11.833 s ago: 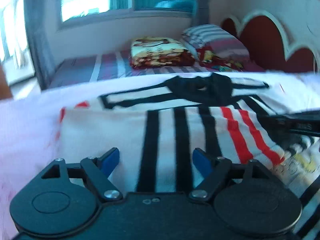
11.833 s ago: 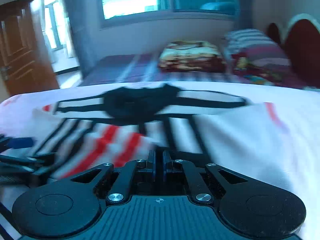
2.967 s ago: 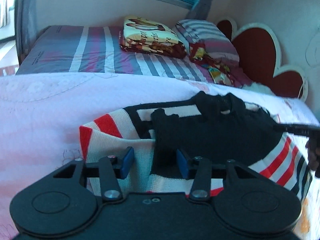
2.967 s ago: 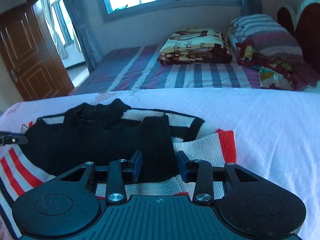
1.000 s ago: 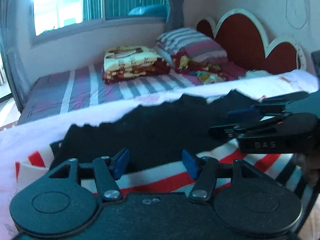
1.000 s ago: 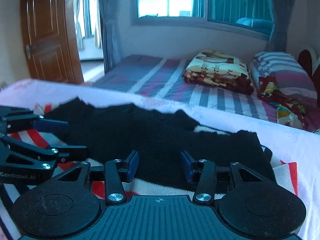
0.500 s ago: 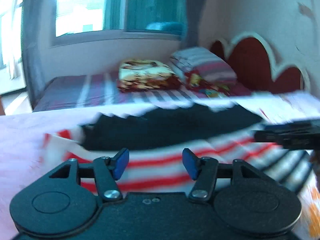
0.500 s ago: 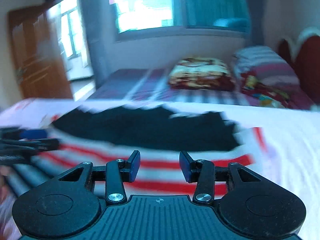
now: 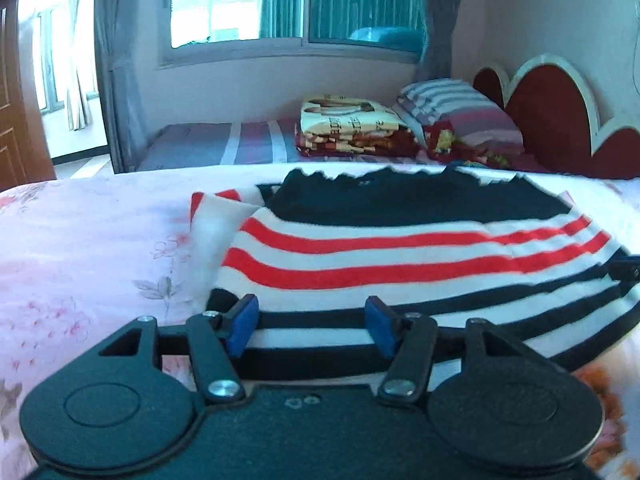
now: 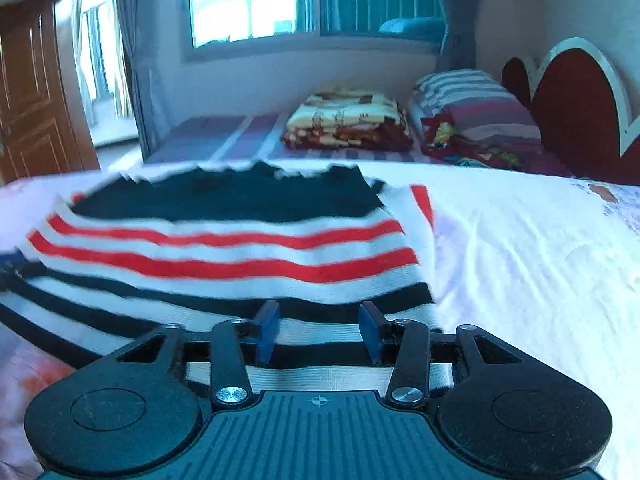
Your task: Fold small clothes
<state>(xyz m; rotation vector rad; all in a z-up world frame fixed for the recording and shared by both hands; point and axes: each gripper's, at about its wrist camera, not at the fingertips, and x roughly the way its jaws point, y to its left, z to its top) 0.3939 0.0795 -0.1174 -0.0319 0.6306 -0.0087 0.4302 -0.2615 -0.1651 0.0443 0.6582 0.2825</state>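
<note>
A small striped sweater (image 9: 400, 248), white with red and black bands and a black far part, lies folded on the pink floral bedsheet (image 9: 80, 240). It also shows in the right wrist view (image 10: 224, 256). My left gripper (image 9: 312, 326) is open at the sweater's near left edge, blue pads apart over the black stripes. My right gripper (image 10: 318, 330) is open at the near right edge, holding nothing. The tip of the right gripper shows at the left view's right edge (image 9: 624, 270). The left gripper's tip shows in the right wrist view (image 10: 12, 266).
A second bed with a striped sheet (image 9: 224, 144) stands behind, carrying a folded patterned blanket (image 9: 352, 124) and striped pillows (image 9: 460, 112). A red scalloped headboard (image 9: 560, 120) is at the right. A wooden door (image 10: 36, 92) and a window (image 10: 248, 4) are at the back.
Both grippers have drawn back toward me to the near edge of the sweater. More of the red and black stripes now show ahead of the pads. Both stay open.
</note>
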